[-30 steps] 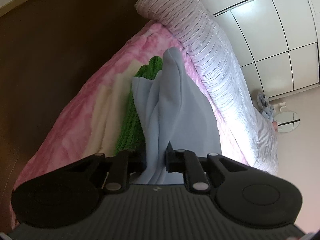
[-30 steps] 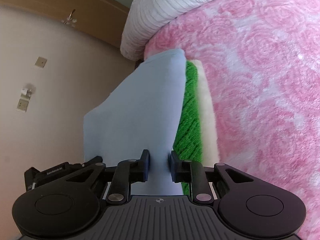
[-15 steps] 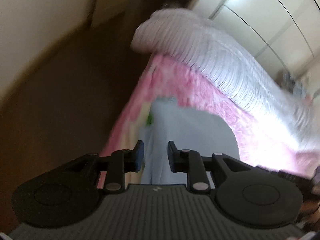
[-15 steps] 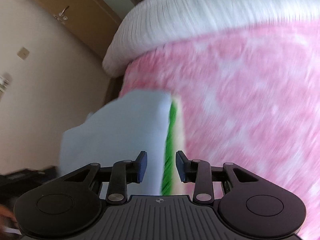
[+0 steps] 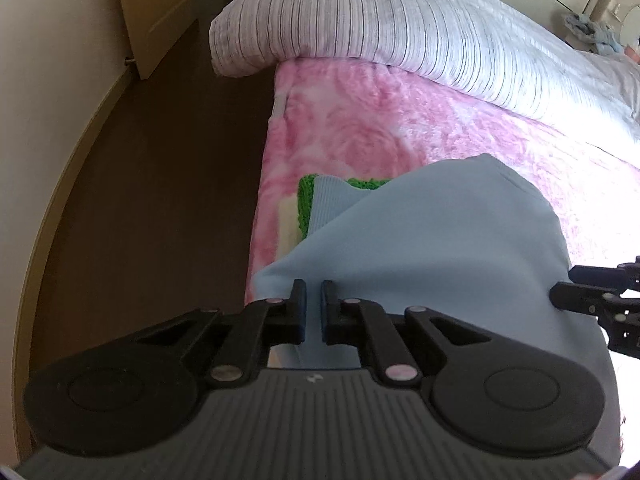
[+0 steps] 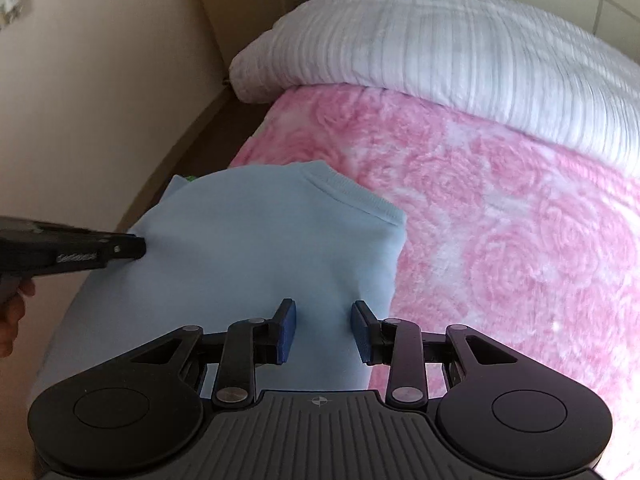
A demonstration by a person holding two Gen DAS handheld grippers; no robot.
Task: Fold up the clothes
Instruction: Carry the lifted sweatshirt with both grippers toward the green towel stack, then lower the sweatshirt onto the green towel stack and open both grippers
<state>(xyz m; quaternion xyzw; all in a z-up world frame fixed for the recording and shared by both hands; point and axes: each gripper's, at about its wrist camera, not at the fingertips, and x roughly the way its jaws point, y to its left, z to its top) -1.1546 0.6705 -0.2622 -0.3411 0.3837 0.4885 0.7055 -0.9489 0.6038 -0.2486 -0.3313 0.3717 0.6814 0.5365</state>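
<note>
1. The left gripper [image 5: 313, 306] has its jaws nearly closed, pinching the near edge of the light blue garment [image 5: 420, 252].
2. The right gripper [image 6: 323, 330] is parted wide (nothing gripped).
3. The garment lies on the pink blanket [image 6: 500, 208], covering a green knit [image 5: 306, 200].

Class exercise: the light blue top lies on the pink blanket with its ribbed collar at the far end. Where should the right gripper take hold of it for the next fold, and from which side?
Probably the near right edge of the light blue top, just ahead of the open right gripper. Come in low from the pink blanket side: that edge runs straight and lies free there, so one finger could likely slide beneath it. The far ribbed collar is curved and thick.
</note>
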